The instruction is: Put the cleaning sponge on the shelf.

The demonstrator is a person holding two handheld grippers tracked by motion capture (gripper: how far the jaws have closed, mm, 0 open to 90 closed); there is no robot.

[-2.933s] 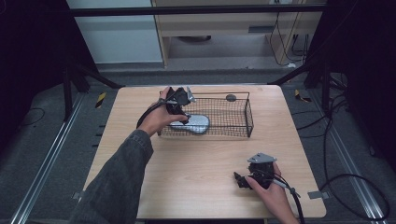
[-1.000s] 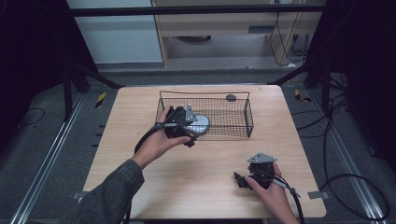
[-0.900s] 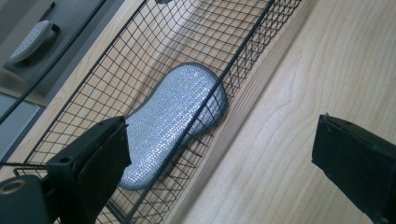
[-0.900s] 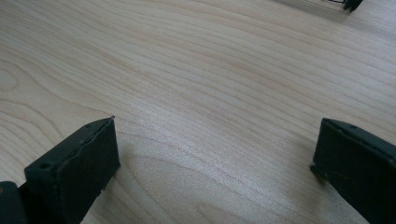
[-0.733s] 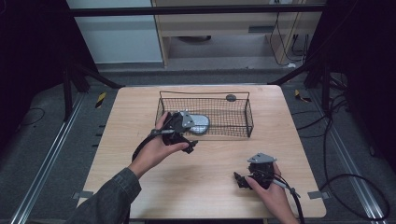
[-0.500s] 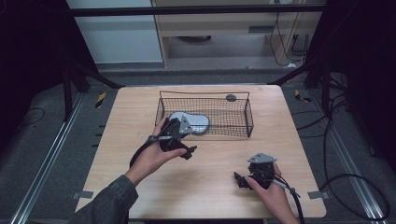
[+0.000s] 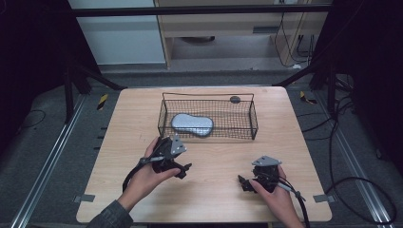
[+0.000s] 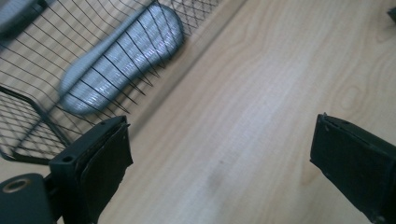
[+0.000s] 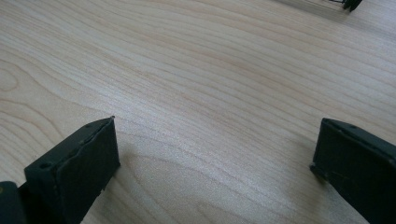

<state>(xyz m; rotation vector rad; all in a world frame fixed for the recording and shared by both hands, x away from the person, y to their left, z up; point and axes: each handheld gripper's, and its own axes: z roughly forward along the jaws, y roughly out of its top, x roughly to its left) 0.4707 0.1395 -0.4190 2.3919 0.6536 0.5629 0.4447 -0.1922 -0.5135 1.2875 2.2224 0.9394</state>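
Wooden table (image 7: 204, 190) with a black wire basket (image 7: 207, 116) standing toward its far side. Inside the basket, at its left half, a grey peanut-shaped pad (image 7: 192, 125) lies flat on the basket floor; through the mesh in the left gripper view it reads as a grey, finely textured oblong (image 8: 122, 56), somewhat blurred. A small dark round object (image 7: 235, 99) sits on the table just behind the basket's far rim, toward the right; what it is cannot be told. Left gripper (image 7: 177, 162) is held over the bare table in front of the basket's left corner, near it but apart; its jaws stand wide apart with nothing but wood grain between them in the left gripper view. Right gripper (image 7: 245, 182) rests low near the front right of the table, well apart from the basket, with its cable trailing off the near edge; its jaws are also spread wide, empty, over bare wood in the right gripper view. Person's left sleeve (image 7: 111, 217) enters at the bottom edge.
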